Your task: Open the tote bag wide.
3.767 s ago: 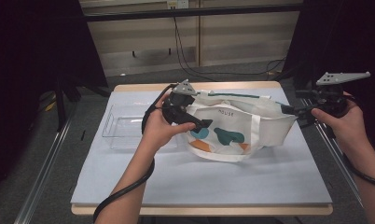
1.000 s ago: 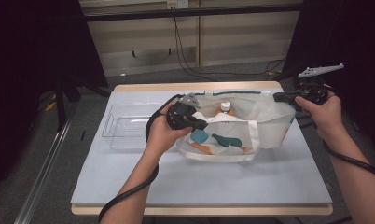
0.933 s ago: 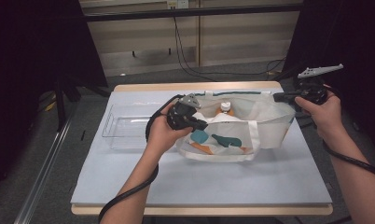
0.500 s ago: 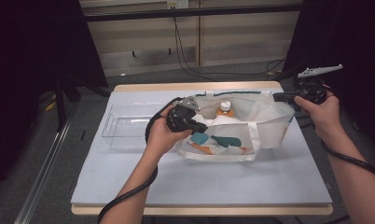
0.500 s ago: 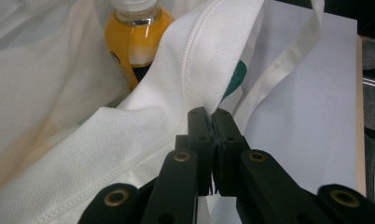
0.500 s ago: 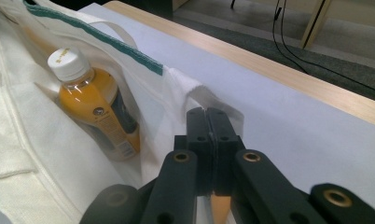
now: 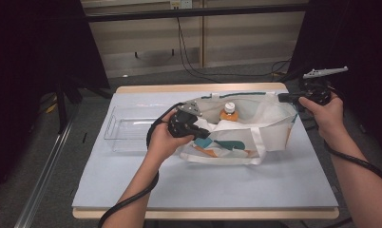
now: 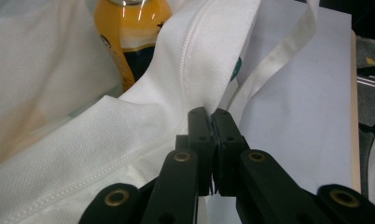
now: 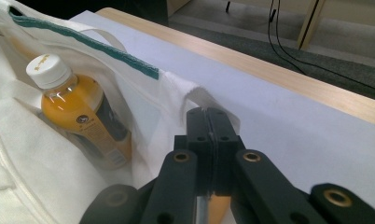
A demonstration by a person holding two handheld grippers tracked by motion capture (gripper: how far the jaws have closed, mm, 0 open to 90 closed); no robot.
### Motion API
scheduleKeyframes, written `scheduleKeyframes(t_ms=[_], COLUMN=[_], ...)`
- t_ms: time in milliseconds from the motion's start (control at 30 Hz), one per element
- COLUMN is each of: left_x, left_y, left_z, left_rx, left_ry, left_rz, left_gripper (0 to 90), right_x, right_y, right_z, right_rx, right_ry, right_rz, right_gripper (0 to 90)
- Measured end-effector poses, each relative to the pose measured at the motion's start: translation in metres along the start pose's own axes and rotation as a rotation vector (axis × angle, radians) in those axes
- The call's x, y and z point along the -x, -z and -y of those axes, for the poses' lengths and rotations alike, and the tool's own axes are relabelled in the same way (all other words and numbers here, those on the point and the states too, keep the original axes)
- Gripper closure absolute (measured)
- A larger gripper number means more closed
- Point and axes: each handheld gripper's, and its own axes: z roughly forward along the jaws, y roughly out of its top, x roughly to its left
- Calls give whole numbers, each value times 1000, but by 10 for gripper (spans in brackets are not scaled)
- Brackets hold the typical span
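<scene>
White tote bag [image 7: 236, 137] on bench [image 7: 203, 185] holds orange bottle [image 7: 229, 113]. Left hand-held gripper [image 8: 209, 122] and right hand-held gripper [image 9: 208, 116] both clamped on bag rim.

bottle [image 7: 229, 113]: lower body hidden in tote bag [image 7: 236, 142] | label print [image 9: 78, 120]: too small to read

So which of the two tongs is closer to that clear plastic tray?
Left. The left tongs grip the tote bag at its end next to the clear tray. The right tongs grip the bag's far end, across from the tray.
</scene>
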Motion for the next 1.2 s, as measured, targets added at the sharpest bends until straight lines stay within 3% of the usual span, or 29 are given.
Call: scheduleKeyframes(t_ms=[300,900,1200], left_x=[2,5,7], left_y=[-2,-7,-9], left_z=[4,12,20], left_rx=[2,-5,10], left_ry=[3,-4,13], left_rz=[4,15,18], left_gripper=[882,883,883], right_x=[0,10,9], right_y=[-3,-11,-13], right_z=[1,11,12], right_rx=[1,21,27], right_ry=[13,-18,-21], right_rz=[29,52,62], right_gripper=[888,887,886])
